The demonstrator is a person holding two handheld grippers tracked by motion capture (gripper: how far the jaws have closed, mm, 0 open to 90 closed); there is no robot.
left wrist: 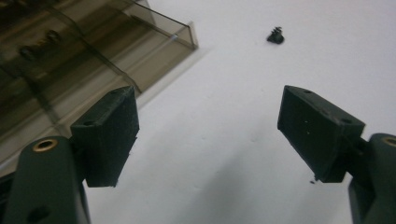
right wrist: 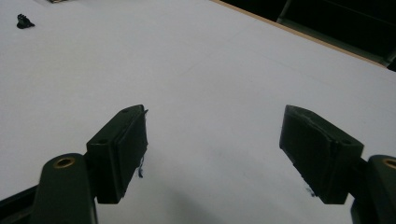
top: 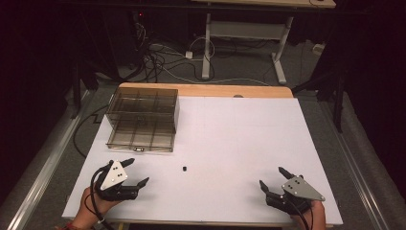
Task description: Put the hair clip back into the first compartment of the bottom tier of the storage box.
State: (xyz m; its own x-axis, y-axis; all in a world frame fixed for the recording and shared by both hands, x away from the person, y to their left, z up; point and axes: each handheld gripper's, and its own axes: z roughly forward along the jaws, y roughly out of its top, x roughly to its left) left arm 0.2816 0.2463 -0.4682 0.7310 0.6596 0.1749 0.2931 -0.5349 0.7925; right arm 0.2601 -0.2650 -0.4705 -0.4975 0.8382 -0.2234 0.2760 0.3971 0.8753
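Note:
A small black part [top: 184,168] lies alone on the white table sheet [top: 230,143], between the two grippers. It also shows far ahead in the left gripper view as a small black part [left wrist: 275,36], and at the upper left of the right gripper view as a small black part [right wrist: 24,21]. My left gripper [top: 135,171] rests at the front left, open, with nothing between its jaws [left wrist: 205,135]. At the front right my right gripper [top: 272,178] is open too, and its gap [right wrist: 212,149] frames bare sheet.
A smoky clear compartment box [top: 142,118] stands at the back left of the sheet, close ahead of the left gripper [left wrist: 70,56]. The wooden table edge [top: 206,89] runs along the back. Desk legs and cables lie on the floor beyond.

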